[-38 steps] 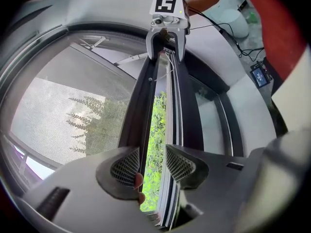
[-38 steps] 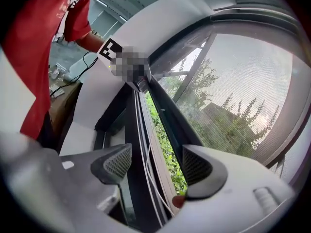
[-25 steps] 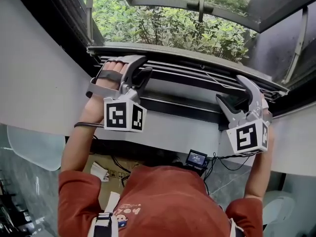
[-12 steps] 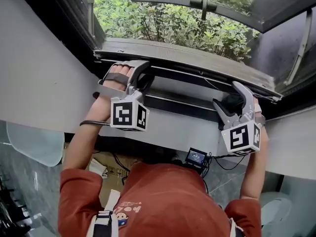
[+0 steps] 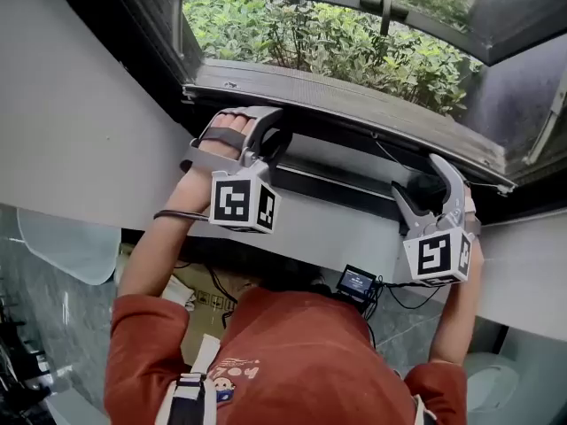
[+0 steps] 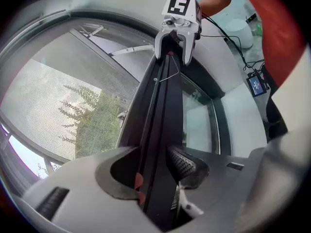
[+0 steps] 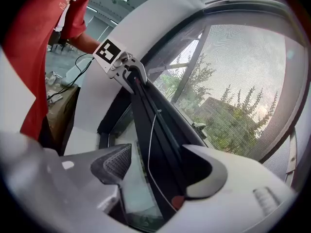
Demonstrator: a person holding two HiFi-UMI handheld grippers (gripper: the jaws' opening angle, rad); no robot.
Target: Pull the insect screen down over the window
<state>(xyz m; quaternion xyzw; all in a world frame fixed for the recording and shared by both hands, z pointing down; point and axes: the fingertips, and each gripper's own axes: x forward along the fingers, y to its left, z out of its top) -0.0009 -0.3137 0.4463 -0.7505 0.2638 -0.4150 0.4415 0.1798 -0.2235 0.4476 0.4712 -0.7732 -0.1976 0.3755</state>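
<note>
The insect screen's dark pull bar (image 5: 354,113) runs slantwise across the window's lower part, with the grey mesh (image 6: 48,96) stretched above it. My left gripper (image 5: 266,140) is at the bar's left end. In the left gripper view the bar (image 6: 163,130) sits pinched between the jaws of this gripper (image 6: 155,171), which is shut on it. My right gripper (image 5: 421,184) is at the bar's right end. Its jaws (image 7: 160,171) straddle the bar (image 7: 160,130). One jaw hooks over the bar and the ribbed pad (image 7: 116,164) stands a little apart, so it is open.
Below the bar lie a black window frame and a white sill (image 5: 328,228). A thin cord (image 7: 150,144) runs along the bar. Green bushes (image 5: 354,42) show outside. Under the sill are a small screen device (image 5: 357,282), cables and a cardboard box (image 5: 199,299).
Both grippers have come down with the pull bar. The bar now lies closer to the black lower frame, and the pale rails that showed under it are covered.
</note>
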